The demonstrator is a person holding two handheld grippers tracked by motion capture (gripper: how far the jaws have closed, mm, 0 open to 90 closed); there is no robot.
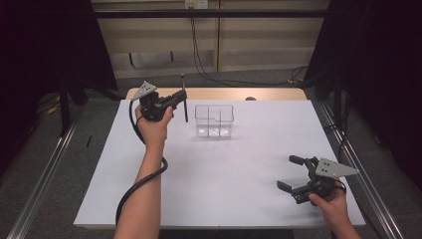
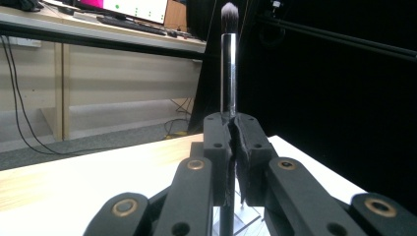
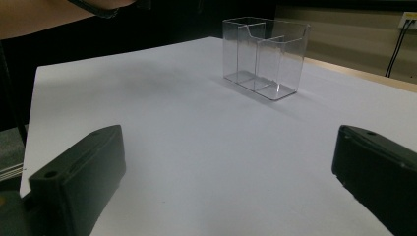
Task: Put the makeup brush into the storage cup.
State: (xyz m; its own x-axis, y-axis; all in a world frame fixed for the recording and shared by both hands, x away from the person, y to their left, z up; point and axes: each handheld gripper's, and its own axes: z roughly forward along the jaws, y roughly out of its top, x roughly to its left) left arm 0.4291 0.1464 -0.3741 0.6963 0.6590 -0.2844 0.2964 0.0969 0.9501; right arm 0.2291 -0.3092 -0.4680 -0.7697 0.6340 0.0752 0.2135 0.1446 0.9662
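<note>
Beside clear organizer [image 1: 214, 121], left gripper [image 1: 175, 99] raised, clamping brush [image 1: 184, 97] upright

A lab, probably a recording booth: black curtains [image 1: 383, 59] flank a white-topped table [image 1: 219, 189], loose cables [image 1: 199, 55] trail the far wall, a monitor [image 2: 137, 9] glows behind.

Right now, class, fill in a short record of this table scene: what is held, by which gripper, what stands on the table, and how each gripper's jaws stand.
held thing: makeup brush, upright, bristles up
holder: left gripper, jaws shut on the brush handle, raised left of the organizer
container: clear plastic organizer, divided into compartments, nothing seen inside
surface: white table
right gripper: jaws open, nothing between them, near the table's right front corner
</note>
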